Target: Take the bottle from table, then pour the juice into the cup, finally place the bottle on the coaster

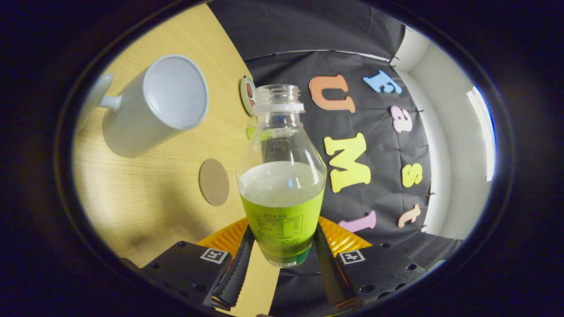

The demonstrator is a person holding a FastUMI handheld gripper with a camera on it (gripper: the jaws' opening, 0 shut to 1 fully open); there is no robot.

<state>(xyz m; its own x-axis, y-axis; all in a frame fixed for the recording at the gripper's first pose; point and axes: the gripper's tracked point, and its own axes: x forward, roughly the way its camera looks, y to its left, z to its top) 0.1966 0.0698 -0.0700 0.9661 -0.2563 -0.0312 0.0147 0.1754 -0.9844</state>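
Overall, the view was rolled sideways, so the wooden table (pixel 145 193) filled the side beyond the gripper's left finger and the black cloth booth wall (pixel 379 185) the other side, with a pale wall (pixel 449 145) behind the cloth. The gripper (pixel 282 259) held the bottle (pixel 281 176) clear of the table: both fingers (pixel 235 273) pressed against the lower, green-labelled part of the body, one on each flank, so the jaws were pinching the bottle between them. The bottle stood along the line of the fingers, neck pointing away from them, cap off and mouth open. Pale liquid filled roughly its lower half, the level sitting just above the green label.

A white cup (pixel 154 105) with a handle stood on the table, beyond the fingers and well apart from the bottle, its open mouth turned toward the camera. A round brown coaster (pixel 214 182) lay flat on the table between cup and bottle, bare. A small round object (pixel 247 95) sat at the far table edge near the bottle neck; its nature could not be determined.
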